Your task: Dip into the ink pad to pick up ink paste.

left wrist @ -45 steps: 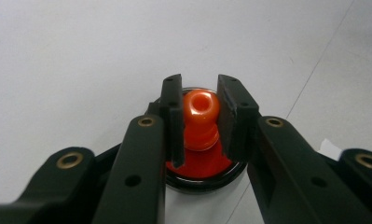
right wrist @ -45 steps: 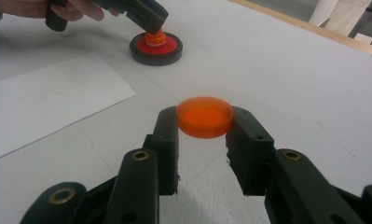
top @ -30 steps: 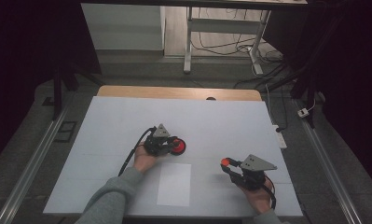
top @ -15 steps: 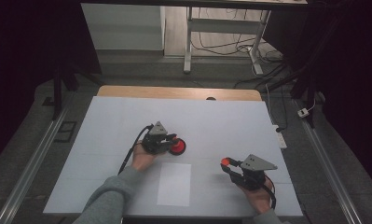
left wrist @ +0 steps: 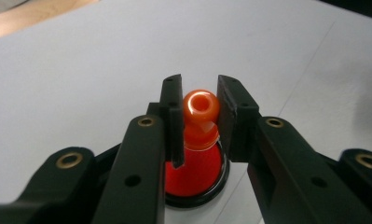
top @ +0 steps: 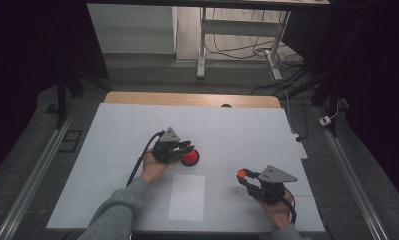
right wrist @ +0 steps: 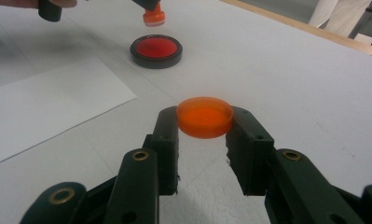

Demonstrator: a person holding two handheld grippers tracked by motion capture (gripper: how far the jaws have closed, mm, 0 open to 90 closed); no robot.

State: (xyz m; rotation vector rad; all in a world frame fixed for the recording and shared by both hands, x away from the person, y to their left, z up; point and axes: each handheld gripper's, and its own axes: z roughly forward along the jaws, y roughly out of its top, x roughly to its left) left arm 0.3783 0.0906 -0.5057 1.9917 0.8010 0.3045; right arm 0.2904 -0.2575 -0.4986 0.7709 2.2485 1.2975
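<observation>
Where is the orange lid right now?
The orange lid is clamped in the right gripper, held right of the white paper sheet in the high view.

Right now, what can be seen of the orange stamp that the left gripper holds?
The orange plastic stamp with a round knob handle looks glossy, with a small hole in its knob and a wider body below. It stands upright, clamped at the neck between the jaws of the left gripper. In the right gripper view it hangs just above the round black ink pad with red ink, apart from it. It is above the white table cover, beyond the white paper sheet.
</observation>
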